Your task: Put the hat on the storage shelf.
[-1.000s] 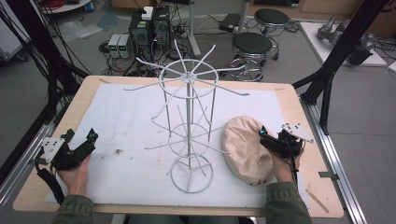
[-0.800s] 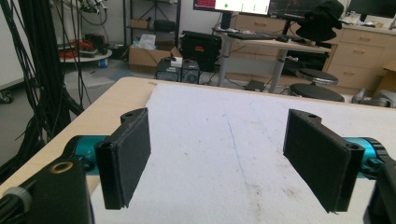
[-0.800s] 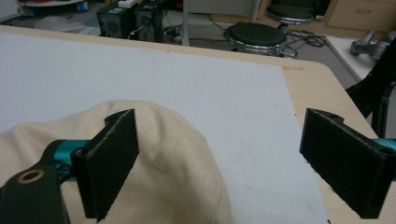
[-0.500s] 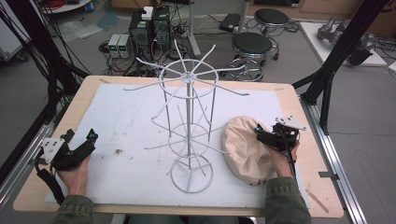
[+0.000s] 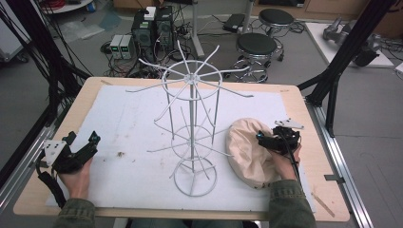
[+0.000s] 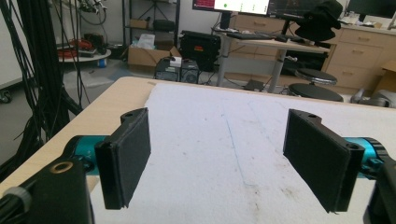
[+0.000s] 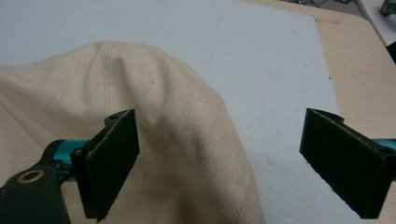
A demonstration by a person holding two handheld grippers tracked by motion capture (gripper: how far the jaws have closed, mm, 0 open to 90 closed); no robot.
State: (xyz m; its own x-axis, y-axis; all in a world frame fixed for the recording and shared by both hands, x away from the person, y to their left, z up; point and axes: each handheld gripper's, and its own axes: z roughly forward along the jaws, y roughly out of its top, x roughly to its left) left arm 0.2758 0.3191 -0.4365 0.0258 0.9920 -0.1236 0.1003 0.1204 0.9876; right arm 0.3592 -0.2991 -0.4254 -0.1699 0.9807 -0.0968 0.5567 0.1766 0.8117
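A lab or robotics workspace is being shown. A wooden table covered by a white mat is being framed by black metal struts with cable bundles hanging at its left edge. Electronic boxes and tangled wires are being kept on the grey floor beyond the far edge, beside round stools. Monitors, a desk and drawer cabinets are being seen in the left gripper view.
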